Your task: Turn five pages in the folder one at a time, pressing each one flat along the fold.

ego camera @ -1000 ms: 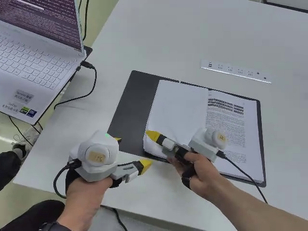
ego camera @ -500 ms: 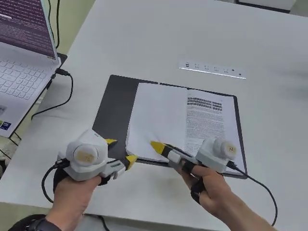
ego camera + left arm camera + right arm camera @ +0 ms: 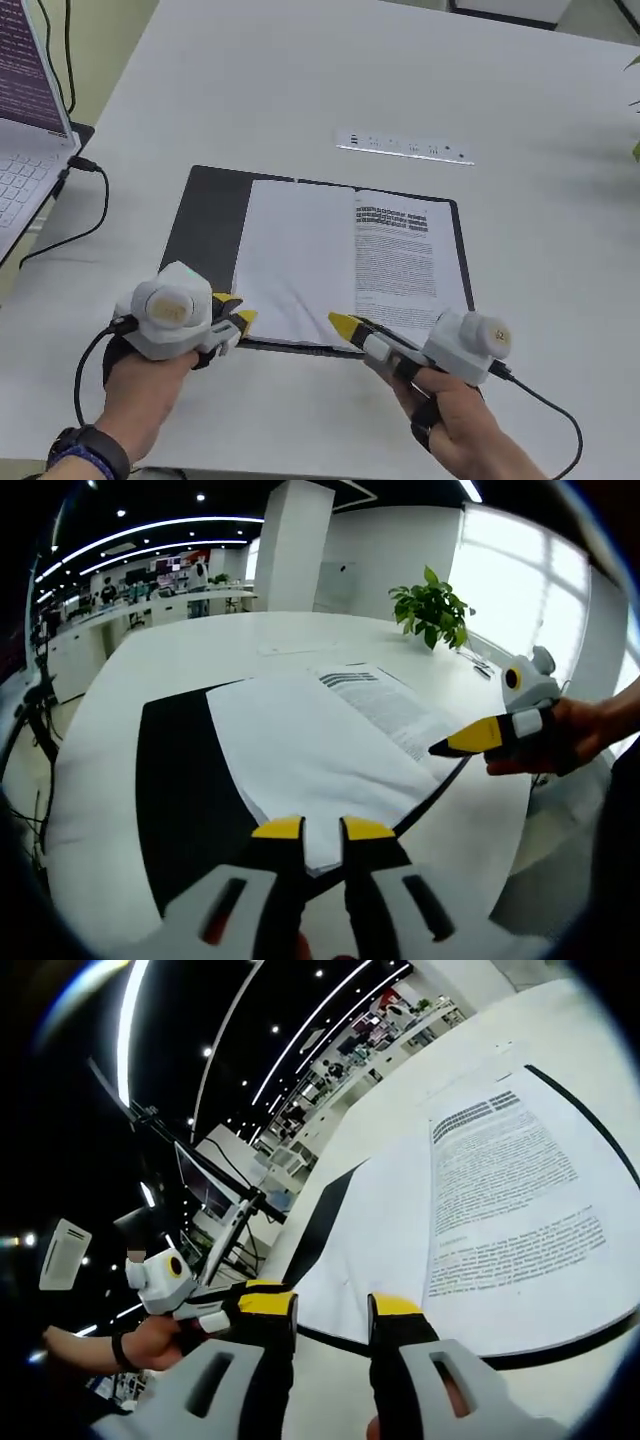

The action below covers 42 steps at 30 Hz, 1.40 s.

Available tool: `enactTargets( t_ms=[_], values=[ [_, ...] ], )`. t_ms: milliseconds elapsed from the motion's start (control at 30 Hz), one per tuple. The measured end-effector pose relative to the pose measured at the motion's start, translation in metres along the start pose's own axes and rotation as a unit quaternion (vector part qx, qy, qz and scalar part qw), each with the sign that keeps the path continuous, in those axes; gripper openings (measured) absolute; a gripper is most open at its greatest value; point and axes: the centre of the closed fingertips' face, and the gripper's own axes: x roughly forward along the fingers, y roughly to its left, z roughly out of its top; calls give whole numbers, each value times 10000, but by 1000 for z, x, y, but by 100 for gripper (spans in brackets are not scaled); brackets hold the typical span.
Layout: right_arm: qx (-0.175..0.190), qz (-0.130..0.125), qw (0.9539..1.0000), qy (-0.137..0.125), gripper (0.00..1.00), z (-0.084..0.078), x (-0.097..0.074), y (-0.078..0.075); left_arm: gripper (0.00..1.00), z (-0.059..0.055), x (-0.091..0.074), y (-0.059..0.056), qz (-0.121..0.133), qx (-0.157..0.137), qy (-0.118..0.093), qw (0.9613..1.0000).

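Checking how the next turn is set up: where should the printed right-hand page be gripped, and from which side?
Grip the printed page at its near outer corner, coming in from the near edge with the right gripper, which is closest. The page's inner side is bound at the fold, so probably only the outer edges can lift. It lies flat, so one jaw must slide under.

The folder (image 3: 205, 215) is matte black. Its turned page (image 3: 290, 260) is plain white, and the facing printed page (image 3: 395, 265) is white with fine rows of black text under a bolder black heading block, all on a pale grey-white table (image 3: 300, 80). The left gripper (image 3: 237, 310) and right gripper (image 3: 345, 324) have light grey bodies, black jaws and bright yellow tips. A white laptop (image 3: 18, 182) trails a black cable (image 3: 104, 195), and the plant (image 3: 432, 605) is green.
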Motion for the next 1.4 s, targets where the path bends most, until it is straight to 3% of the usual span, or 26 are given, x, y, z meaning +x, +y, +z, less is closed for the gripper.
enactTargets(
  t_ms=[100,267,333,367,400,633,733,900,1000,1400],
  values=[
    [80,-54,9999,-27,26,-5,-3,-2,6,-11,8,5,40,5,168,9999],
    [116,-76,9999,30,23,-13,-4,-4,1,-30,16,9,69,-359,419,9985],
    [134,-68,9999,45,21,-15,-4,-5,0,-39,19,9,75,-326,545,9980],
    [146,-66,9999,50,21,-15,-3,-5,0,-34,19,11,142,-267,318,9990],
    [147,-66,9999,55,21,-15,-3,-5,0,-38,17,10,149,-400,391,9983],
    [95,-22,9999,95,18,-12,3,-4,0,-35,17,10,219,-322,244,9989],
    [73,9,9999,77,15,-9,6,-3,0,-34,17,11,216,-563,230,9979],
    [-78,43,9997,207,15,-9,10,-2,0,-35,18,10,206,-463,242,9984],
    [-167,43,9995,271,15,-6,12,-3,0,-34,18,11,210,-564,225,9979],
    [-526,2,9986,95,11,41,33,-19,0,-35,20,12,172,-577,195,9980]
  ],
)
